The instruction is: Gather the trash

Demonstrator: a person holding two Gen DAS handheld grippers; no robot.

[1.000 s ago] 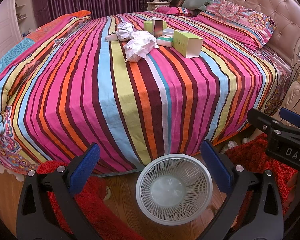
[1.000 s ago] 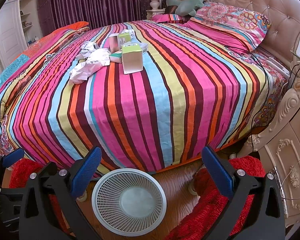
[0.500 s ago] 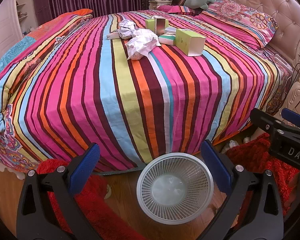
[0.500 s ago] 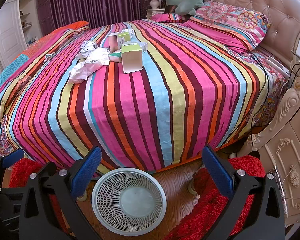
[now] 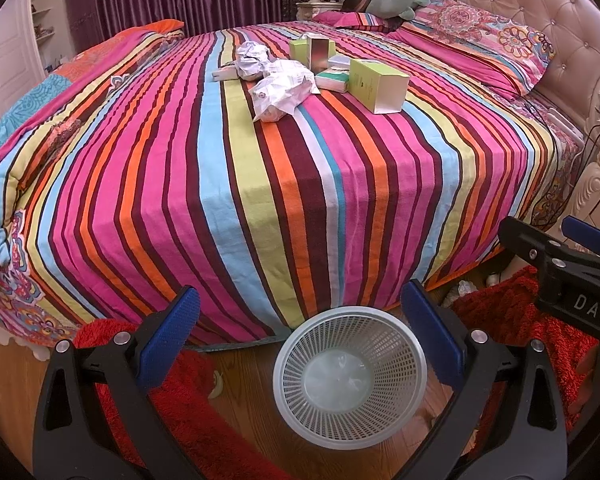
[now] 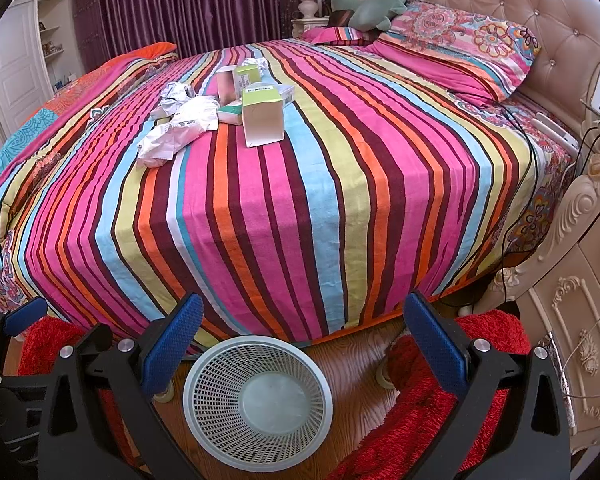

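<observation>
Trash lies in a cluster far back on the striped bed [image 5: 260,168]: crumpled white paper [image 5: 284,88], a second paper ball [image 5: 250,60], a green box [image 5: 378,84] and smaller boxes [image 5: 316,50]. The right wrist view shows the paper [image 6: 176,132] and the green box [image 6: 262,114] too. An empty white mesh basket [image 5: 350,376] stands on the floor at the bed's foot, also in the right wrist view [image 6: 258,402]. My left gripper [image 5: 300,344] is open and empty above the basket. My right gripper [image 6: 300,344] is open and empty, to the left one's right.
Red shaggy rugs [image 6: 440,392] lie on the wooden floor both sides of the basket. Pillows [image 6: 452,44] and a green plush toy [image 6: 376,0] sit by the tufted headboard. A carved cream nightstand [image 6: 572,320] with cables stands at the right. Purple curtains hang behind.
Both grippers have moved slightly forward and up; the bed top and trash sit a little lower in both views. Jaws stay open.
</observation>
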